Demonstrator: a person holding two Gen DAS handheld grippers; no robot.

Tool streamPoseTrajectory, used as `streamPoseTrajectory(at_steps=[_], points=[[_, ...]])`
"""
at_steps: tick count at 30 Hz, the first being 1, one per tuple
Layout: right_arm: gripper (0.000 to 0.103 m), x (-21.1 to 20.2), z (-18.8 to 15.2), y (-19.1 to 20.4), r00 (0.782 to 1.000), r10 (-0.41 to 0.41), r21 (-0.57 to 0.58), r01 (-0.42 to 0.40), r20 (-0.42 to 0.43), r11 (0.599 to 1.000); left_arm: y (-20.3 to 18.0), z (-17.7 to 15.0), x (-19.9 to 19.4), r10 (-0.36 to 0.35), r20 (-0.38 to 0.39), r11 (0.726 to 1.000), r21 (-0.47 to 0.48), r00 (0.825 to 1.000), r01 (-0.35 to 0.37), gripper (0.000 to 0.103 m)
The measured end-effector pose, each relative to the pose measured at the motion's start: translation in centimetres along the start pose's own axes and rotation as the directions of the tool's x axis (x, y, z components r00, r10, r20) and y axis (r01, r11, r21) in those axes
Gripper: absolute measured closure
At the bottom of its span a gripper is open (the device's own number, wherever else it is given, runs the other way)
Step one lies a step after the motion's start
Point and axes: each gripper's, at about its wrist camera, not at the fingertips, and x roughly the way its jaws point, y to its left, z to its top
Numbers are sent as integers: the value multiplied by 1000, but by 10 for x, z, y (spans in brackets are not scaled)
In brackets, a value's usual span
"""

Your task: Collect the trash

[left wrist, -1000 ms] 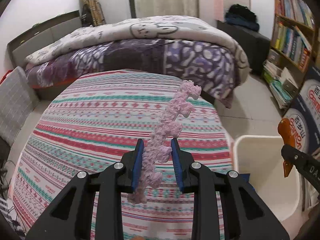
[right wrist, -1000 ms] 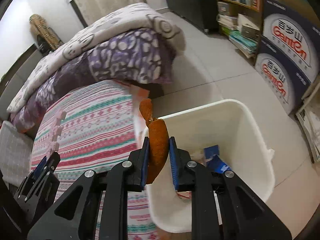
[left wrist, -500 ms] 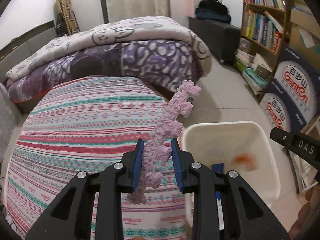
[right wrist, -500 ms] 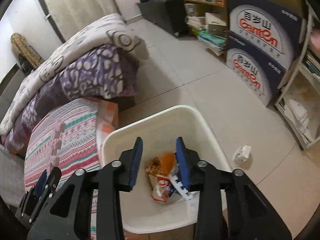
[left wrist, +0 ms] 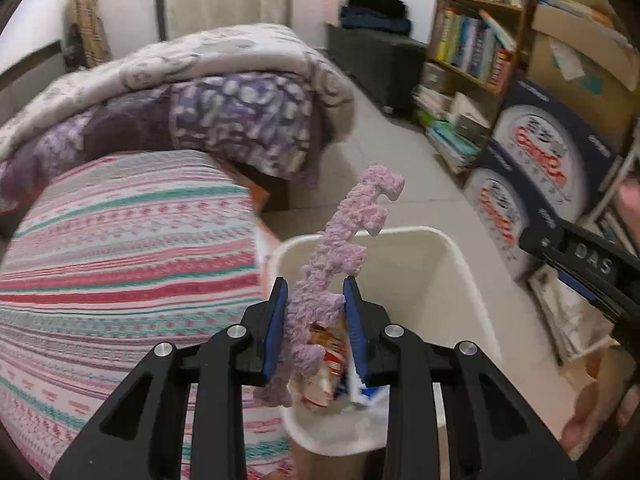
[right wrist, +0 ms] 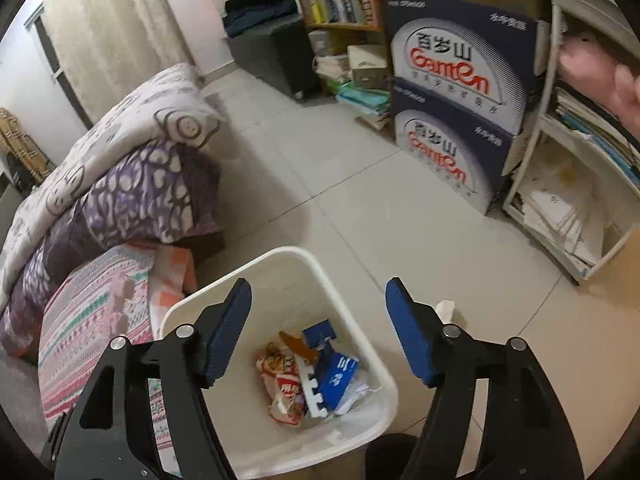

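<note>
Trash first: pink foam strip (left wrist: 320,276) is pinched upright in your left tongs (left wrist: 315,322), over the white bin (left wrist: 448,276) beside the striped bed (left wrist: 120,248). Your right tongs (right wrist: 318,330) have just been opening, now spread w/ nothing between, above bin w/ snack wrapper (right wrist: 282,384) & blue foam piece (right wrist: 320,338) inside.

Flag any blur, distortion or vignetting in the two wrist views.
Left wrist: strong fisheye bend and dark corners; striped bedcover and boxes smeared, while the left gripper and pink foam strip stay sharp. Right wrist: same bend and vignette, milder blur; white bin and open right gripper read clearly.
</note>
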Motion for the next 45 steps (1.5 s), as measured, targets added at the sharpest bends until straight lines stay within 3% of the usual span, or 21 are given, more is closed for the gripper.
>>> streamPoseTrajectory(at_steps=[2,4,7,14,19,25,28,34,36,41,45], points=[[28,-4,1,-3,1000,-14,4,14,21,1000,-7,0,0,-38,-10,999,19,999,38,72],[23,-10,3,-6,998,-35,10,35,50,999,-12,-1,-1,-59,-12,998,30,998,59,58],[18,-20,5,-7,994,-61,12,60,93,998,-15,-1,-4,-80,-7,996,43,997,80,50],[7,-56,2,10,972,-85,-96,108,221,990,-8,-3,-34,-24,55,997,70,998,20,33],[7,-89,-16,14,964,-59,-121,93,257,988,3,-15,-71,52,141,997,50,989,-59,15],[7,-113,-52,12,961,-70,-135,109,266,985,24,-54,-114,180,239,980,41,954,-196,10],[7,-125,-77,17,956,-37,-163,87,290,983,40,-72,-125,229,255,971,14,940,-240,7],[7,-129,-121,33,967,51,-214,3,249,977,81,-103,-142,274,259,962,-56,926,-269,7],[7,-130,-131,40,967,69,-235,-10,246,972,88,-106,-146,264,258,965,-72,930,-254,7],[7,-137,-146,57,948,77,-285,15,310,959,101,-109,-155,283,286,959,-109,915,-263,7],[7,-143,-150,63,932,83,-305,31,353,952,114,-109,-157,278,283,959,-140,918,-247,7]])
